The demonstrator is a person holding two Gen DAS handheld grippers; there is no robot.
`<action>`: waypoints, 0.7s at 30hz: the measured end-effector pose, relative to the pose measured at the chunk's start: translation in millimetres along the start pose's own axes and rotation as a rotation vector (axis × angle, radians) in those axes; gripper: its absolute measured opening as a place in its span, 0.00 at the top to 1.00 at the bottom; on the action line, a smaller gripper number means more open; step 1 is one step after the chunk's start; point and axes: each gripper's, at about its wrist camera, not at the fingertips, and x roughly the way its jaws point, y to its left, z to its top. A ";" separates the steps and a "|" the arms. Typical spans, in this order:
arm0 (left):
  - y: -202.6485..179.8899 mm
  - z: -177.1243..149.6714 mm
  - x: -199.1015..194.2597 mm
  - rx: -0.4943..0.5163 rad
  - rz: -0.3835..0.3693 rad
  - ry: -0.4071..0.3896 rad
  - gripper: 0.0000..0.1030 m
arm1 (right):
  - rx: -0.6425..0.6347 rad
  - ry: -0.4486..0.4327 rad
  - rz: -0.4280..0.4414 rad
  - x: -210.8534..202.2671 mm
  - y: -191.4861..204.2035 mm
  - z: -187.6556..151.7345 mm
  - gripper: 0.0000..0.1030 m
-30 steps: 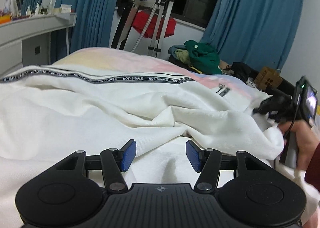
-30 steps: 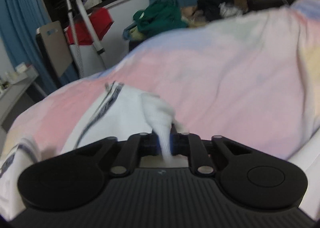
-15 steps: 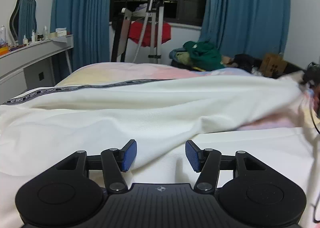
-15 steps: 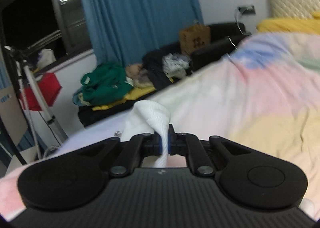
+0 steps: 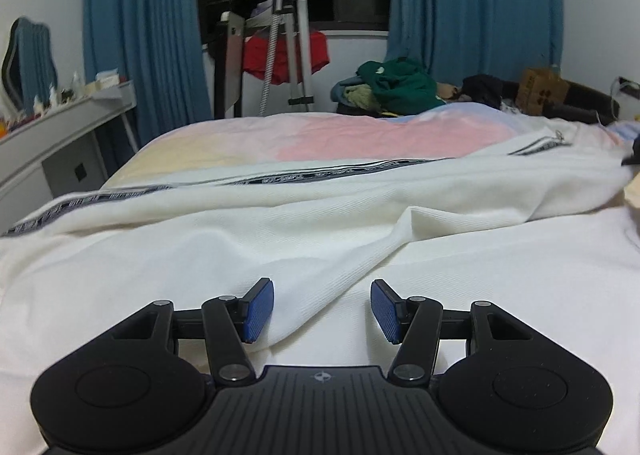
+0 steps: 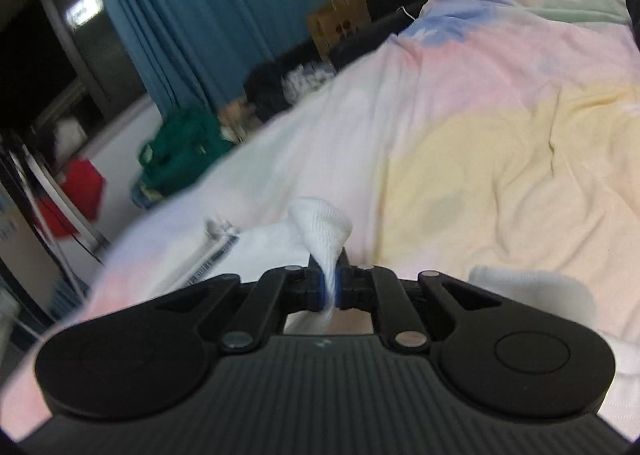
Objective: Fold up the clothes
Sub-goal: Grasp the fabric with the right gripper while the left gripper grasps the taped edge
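Note:
A white garment (image 5: 280, 223) with a black lettered stripe lies spread across the bed. My left gripper (image 5: 322, 311) is open and hovers low over a fold of the white cloth; its blue pads (image 5: 260, 309) hold nothing. My right gripper (image 6: 329, 289) is shut on a bunched edge of the white garment (image 6: 324, 231), which stands up above the jaws. The striped band (image 6: 212, 255) shows to the left of it. The right wrist view is blurred.
The bed has a pastel pink, yellow and blue cover (image 6: 500, 143). Beyond it stand blue curtains (image 5: 140, 35), a metal stand with red cloth (image 5: 286, 51), a pile of green clothes (image 5: 396, 85), a cardboard box (image 5: 540, 87) and a desk (image 5: 60, 123) at left.
My right gripper has pulled the garment's edge out to the right and lowered it toward the bed, stretching the cloth flatter. My left gripper stays open over the cloth.

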 end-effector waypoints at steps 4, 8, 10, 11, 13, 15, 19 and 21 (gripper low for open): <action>-4.1 -0.9 14.1 0.038 -0.006 0.009 0.53 | -0.094 -0.019 -0.045 -4.1 2.7 -19.8 0.92; 3.2 -0.4 24.8 0.001 -0.024 0.038 0.84 | 0.033 0.044 -0.066 6.7 -24.1 -37.4 0.88; 10.4 3.8 25.0 -0.029 -0.041 0.037 0.93 | 0.155 0.057 -0.041 7.8 -36.8 -35.8 0.87; 15.7 6.8 23.5 -0.054 -0.052 0.034 0.96 | 0.189 0.062 -0.036 7.5 -39.3 -34.7 0.87; 31.2 16.4 16.6 -0.131 -0.081 0.023 0.97 | 0.204 0.057 -0.026 4.1 -39.0 -30.8 0.87; 50.0 28.2 5.8 -0.212 -0.115 0.004 0.97 | 0.193 0.032 -0.003 -1.7 -35.2 -23.6 0.89; 80.5 37.3 -11.2 -0.305 -0.190 0.007 0.97 | 0.163 -0.020 0.041 -13.3 -26.7 -9.6 0.92; 83.9 32.1 -10.1 -0.305 -0.197 0.057 0.97 | 0.109 -0.040 0.033 -15.9 -21.3 -7.0 0.92</action>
